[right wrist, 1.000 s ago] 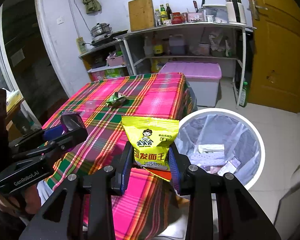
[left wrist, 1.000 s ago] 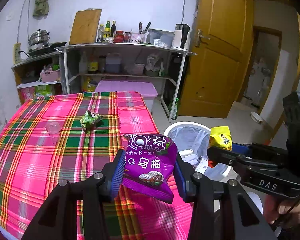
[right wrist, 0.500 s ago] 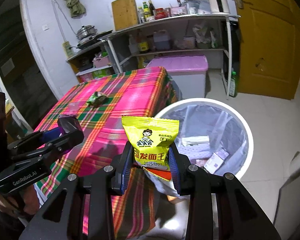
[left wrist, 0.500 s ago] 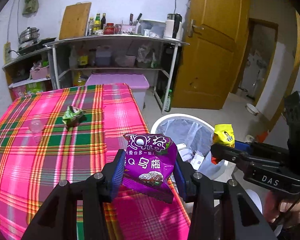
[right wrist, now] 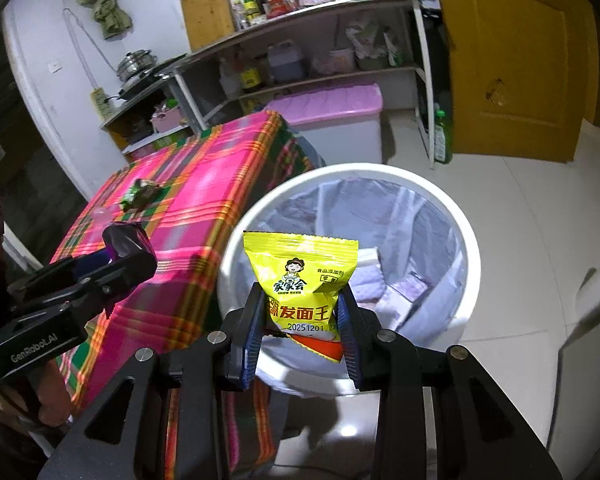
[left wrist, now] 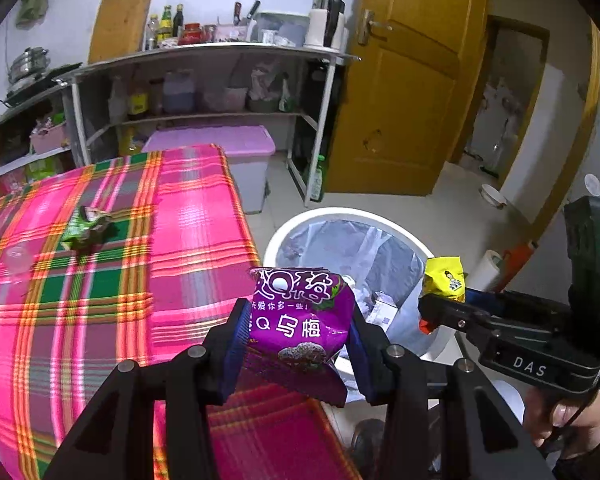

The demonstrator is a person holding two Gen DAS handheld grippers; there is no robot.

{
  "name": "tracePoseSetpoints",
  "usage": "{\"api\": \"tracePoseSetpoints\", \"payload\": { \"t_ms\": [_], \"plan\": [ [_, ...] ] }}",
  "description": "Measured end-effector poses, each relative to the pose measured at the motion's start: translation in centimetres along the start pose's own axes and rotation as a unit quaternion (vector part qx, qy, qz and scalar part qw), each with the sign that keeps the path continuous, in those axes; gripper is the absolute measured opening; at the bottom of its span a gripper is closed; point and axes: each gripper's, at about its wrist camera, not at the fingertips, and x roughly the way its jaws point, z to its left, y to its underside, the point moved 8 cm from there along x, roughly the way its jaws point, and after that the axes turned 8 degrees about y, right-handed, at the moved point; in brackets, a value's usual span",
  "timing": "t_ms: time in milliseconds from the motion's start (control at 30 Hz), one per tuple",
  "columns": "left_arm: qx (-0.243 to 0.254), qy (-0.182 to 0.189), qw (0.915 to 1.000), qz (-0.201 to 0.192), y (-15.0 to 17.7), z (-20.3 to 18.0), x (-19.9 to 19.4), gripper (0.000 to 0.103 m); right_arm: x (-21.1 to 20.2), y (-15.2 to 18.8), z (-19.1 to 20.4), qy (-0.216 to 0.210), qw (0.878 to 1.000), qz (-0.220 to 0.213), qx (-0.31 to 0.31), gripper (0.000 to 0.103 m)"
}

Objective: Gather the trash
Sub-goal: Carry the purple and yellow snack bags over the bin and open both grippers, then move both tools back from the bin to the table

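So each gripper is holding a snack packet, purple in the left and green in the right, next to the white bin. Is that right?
Almost. The right gripper holds a yellow packet, not green, as the right wrist view shows. The left gripper does hold the purple packet beside the white bin.

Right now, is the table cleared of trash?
No, a crumpled green wrapper lies on the plaid tablecloth, with a clear plastic cup near it.
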Motion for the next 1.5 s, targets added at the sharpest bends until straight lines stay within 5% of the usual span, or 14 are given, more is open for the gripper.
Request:
{"api": "tracePoseSetpoints", "payload": {
  "t_ms": [667,900,1500],
  "plan": [
    [0.014,0.030,0.9977,0.060,-0.2,-1.8,7.5,0.046,4.4,0.6,-3.7,0.027,0.998,0.048,0.018,0.036],
    [0.007,0.039,0.9966,0.073,-0.3,-1.9,8.7,0.050,4.6,0.6,-4.3,0.033,0.998,0.047,0.023,0.046],
    [-0.007,0.051,0.9981,0.034,-0.7,-2.2,4.7,0.052,-0.2,-0.7,-1.8,0.032,0.999,0.001,-0.002,0.046]
  ]
}}
